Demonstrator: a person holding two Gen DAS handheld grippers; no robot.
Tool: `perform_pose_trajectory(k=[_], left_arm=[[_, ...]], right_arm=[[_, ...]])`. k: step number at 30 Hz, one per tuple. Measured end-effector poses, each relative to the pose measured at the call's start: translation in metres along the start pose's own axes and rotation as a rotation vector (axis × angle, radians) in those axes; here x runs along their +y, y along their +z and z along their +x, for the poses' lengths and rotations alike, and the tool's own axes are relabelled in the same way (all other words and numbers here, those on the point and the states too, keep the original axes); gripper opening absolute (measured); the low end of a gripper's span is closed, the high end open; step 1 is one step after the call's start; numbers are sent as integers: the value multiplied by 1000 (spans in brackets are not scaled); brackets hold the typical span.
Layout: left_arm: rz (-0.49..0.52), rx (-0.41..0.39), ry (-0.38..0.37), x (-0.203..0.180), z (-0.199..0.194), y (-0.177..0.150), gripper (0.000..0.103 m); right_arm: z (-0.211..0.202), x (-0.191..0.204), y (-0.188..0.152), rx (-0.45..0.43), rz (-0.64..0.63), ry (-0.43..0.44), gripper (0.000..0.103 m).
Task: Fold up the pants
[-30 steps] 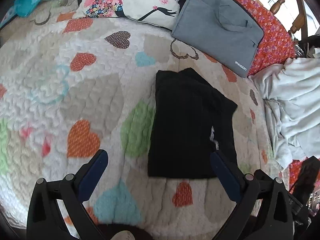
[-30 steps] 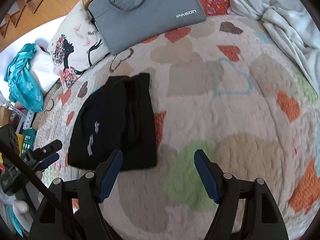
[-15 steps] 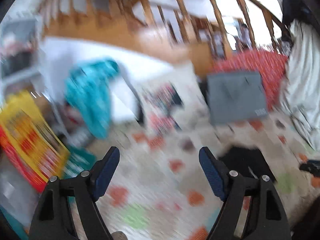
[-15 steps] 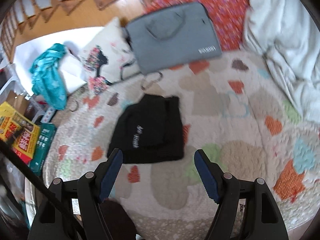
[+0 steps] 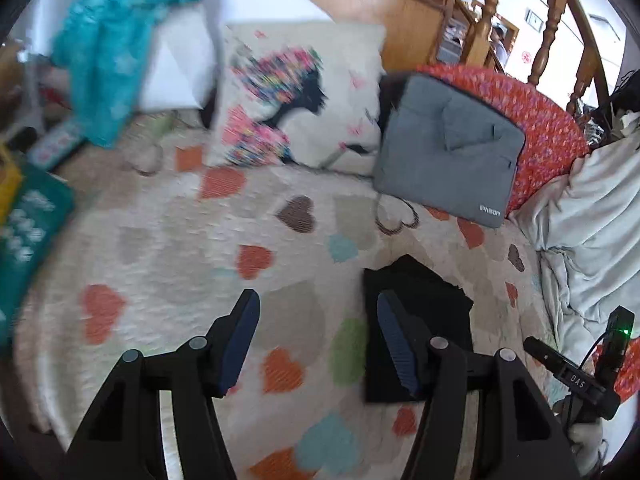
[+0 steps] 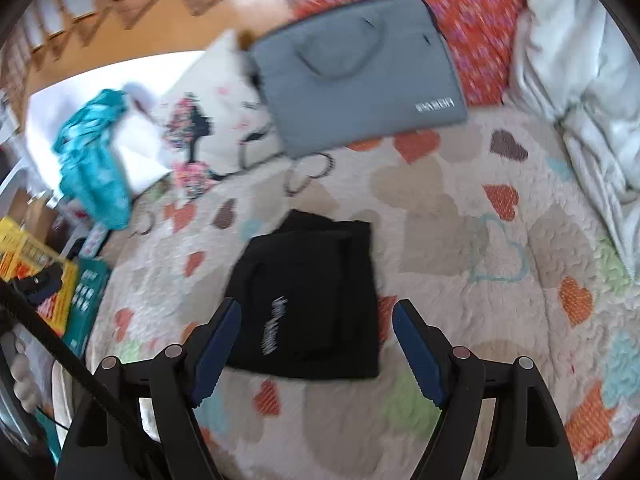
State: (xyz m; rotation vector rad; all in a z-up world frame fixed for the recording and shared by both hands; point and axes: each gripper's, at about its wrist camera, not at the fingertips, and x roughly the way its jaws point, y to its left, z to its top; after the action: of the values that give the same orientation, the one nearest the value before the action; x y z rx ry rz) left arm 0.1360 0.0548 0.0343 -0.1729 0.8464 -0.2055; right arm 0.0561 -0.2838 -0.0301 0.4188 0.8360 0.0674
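Note:
The black pants [image 6: 308, 300] lie folded into a compact rectangle on the heart-patterned quilt [image 6: 460, 220], white lettering showing on top. In the left wrist view the pants [image 5: 424, 308] sit at lower right, partly behind one blue pad. My left gripper [image 5: 316, 340] hangs above the quilt with nothing between its jaws, which are closing. My right gripper [image 6: 316, 352] hovers above the near edge of the pants, its jaws opening a little and holding nothing.
A grey laptop bag [image 5: 448, 152] leans on a red floral cushion [image 5: 548, 128] at the back, next to a printed pillow [image 5: 296, 96]. A pale crumpled blanket [image 5: 592, 232] lies right. Teal cloth [image 5: 116, 36] and boxes [image 6: 48, 280] sit left. Wooden railings stand behind.
Both grippers have risen away from the folded pants, which look smaller and farther now. The left view swung off to the side and came back, and the left jaws have narrowed.

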Motion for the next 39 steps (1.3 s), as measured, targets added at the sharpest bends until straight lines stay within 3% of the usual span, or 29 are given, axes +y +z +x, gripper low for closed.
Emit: perform_pose_trajectory(k=[4,9,14,16,20,21,22,23,24,25,28,31,33,35,37,39], left_arm=[[-36,124,-87,-26,84,-9,60],[-74,248,-104,-31,169,-27,60],[-109,296,-216,-21,196,-36,63],[-88,328,-245,-25,203,-37,72],[-79,336,-265,-31,209,-41,79],[-88,336,-273,-30,208,-41,76],[-108,341,-318,-30,208,-40,47],[-148,358,-401,-29,209,-39,29],[-182,364,-429,-29,210,-38,29],[-174,353,-410,-32,209,-35,28],[-148,321,-381,-44,205,-27,28],[-166,259,-387,-53,207,-9,28],[-202,253,-367,-53,213,-2,38],[-222,283,-316,-50,225,-4,42],[-230,319,-298,-49,232,-7,42],[-232,291,-299,-47,218,-4,42]], right_arm=[[42,-33,22,47,81,55,82],[100,-60,41,115,134,109,82],[147,-71,45,197,210,240,83],[166,-65,43,238,222,308,83],[178,-54,46,217,221,352,91],[181,-53,47,221,236,377,88],[184,-53,47,237,255,405,75],[188,-52,46,254,264,407,62],[189,-50,46,265,260,421,51],[190,-48,46,284,261,440,42],[181,-36,54,263,207,428,40],[166,-25,69,185,150,403,39],[162,-29,79,115,150,339,40],[166,-37,80,82,170,242,61],[180,-48,74,126,180,119,69],[176,-57,75,121,233,145,70]])
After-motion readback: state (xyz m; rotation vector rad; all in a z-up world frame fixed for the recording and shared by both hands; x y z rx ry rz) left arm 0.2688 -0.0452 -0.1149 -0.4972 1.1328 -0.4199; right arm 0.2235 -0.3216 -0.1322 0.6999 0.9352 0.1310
